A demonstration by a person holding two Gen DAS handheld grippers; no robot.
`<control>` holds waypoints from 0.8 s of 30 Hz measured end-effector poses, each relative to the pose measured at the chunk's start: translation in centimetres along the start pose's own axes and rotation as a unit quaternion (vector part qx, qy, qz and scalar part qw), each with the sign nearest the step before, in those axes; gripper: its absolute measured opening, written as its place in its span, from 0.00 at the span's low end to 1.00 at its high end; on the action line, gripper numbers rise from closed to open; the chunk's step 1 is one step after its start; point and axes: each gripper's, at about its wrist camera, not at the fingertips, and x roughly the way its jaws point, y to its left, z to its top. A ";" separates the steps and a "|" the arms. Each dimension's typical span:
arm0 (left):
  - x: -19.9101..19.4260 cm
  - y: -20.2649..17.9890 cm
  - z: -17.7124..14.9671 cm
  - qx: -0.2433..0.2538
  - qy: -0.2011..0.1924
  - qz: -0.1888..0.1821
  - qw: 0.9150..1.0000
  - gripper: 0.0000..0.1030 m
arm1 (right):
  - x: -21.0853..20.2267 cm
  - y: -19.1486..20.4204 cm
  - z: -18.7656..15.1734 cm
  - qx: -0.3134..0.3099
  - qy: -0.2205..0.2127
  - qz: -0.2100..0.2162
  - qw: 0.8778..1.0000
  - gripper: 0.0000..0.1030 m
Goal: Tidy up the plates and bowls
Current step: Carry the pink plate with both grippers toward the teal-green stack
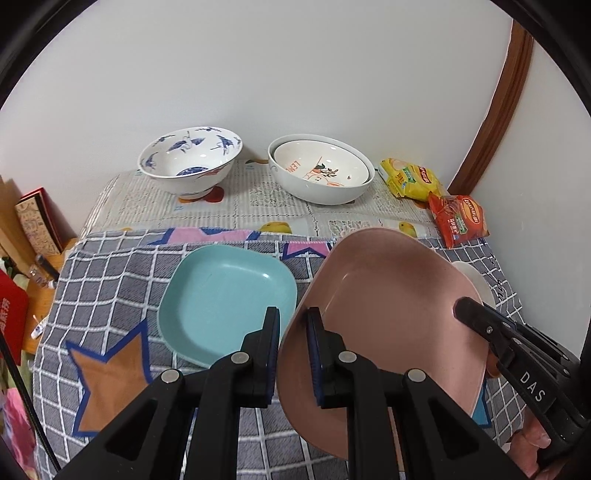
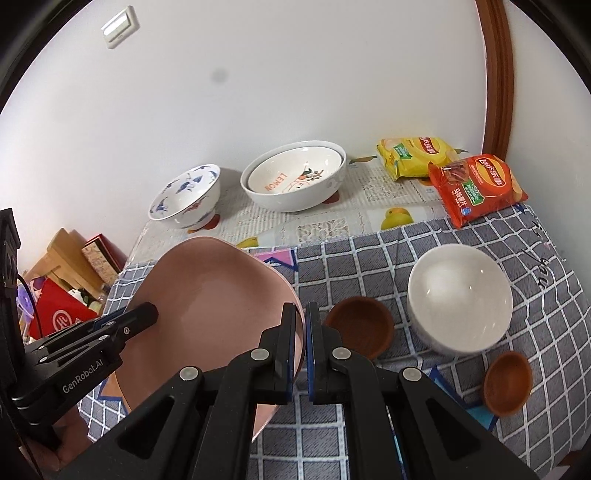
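I hold the pink plate (image 1: 384,306) with both tools, raised off the checked cloth (image 1: 110,280) and tilted. My left gripper (image 1: 293,325) has its two fingers pinched on the plate's left rim, at the lower middle of the left view; my right gripper (image 2: 301,321) is clamped the same way on the opposite rim, at the lower middle of the right view (each tool also shows in the other's view, as a black arm at the side of the frame).

In the left view the plate fills the lower right, and a blue plate (image 1: 227,302) lies flat on the cloth just left of it, at the centre. Behind, toward the wall at mid-frame, stand a blue-patterned bowl (image 1: 190,158) to the left and a white bowl with a smaller lemon bowl (image 1: 321,166) nested inside it to the right. A yellow packet (image 1: 412,179) and a red packet (image 1: 458,219) lie at the right edge of the table.

In the right view a plain white bowl (image 2: 460,295) sits on the cloth at the right, with one brown dish (image 2: 360,326) beside my fingers and another brown dish (image 2: 508,382) at the lower right. A light switch (image 2: 120,26) is at the upper left.
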 end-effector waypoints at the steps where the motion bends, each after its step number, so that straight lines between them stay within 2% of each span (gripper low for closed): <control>1: -0.3 0.1 -0.3 -0.002 -0.001 0.000 1.000 0.14 | -0.3 0.1 -0.3 -0.001 -0.001 0.001 1.000 0.05; 16: -4.2 1.1 -3.7 -0.017 -0.016 0.014 1.000 0.14 | -3.3 1.7 -3.7 -0.008 -0.008 0.025 1.000 0.05; 24: -4.4 1.3 -4.3 -0.023 -0.015 0.017 0.999 0.14 | -3.6 2.0 -4.4 -0.011 -0.010 0.029 0.999 0.05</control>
